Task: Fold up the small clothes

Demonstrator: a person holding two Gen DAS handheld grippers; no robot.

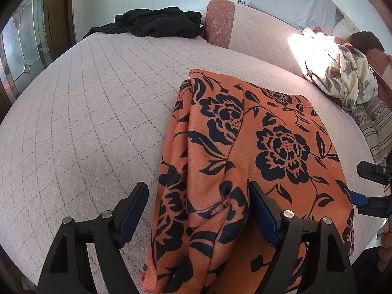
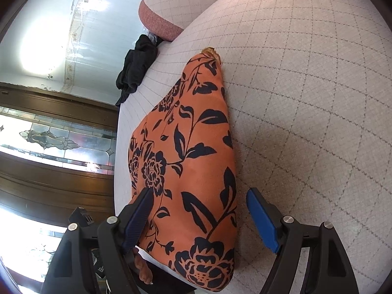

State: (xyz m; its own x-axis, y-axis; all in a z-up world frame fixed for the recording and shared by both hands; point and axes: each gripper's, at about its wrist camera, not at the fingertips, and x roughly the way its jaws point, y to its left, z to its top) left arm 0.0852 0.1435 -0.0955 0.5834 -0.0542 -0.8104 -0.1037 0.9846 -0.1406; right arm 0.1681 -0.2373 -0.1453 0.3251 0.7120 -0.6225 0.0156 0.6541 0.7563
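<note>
An orange garment with dark blue flowers (image 1: 257, 147) lies folded into a long thick bundle on the quilted pale cover (image 1: 98, 110). My left gripper (image 1: 198, 198) stands open over the bundle's near left part, with cloth between its pads but not pinched. The right gripper (image 1: 362, 183) shows at that view's right edge, beside the garment. In the right wrist view the garment (image 2: 191, 166) runs away from me, and my right gripper (image 2: 201, 210) is open, straddling its near end. The left pad lies over the cloth's far edge and the blue right pad (image 2: 262, 220) hovers over the cover (image 2: 306, 122).
A crumpled black garment (image 1: 156, 22) (image 2: 137, 66) lies at the far edge beside a pink cushion (image 1: 218, 22). A cream floral cloth (image 1: 348, 78) is heaped at the right in sunlight. A dark wooden door with leaded glass (image 2: 56, 139) stands beyond the bed. A hand (image 2: 144, 269) shows below.
</note>
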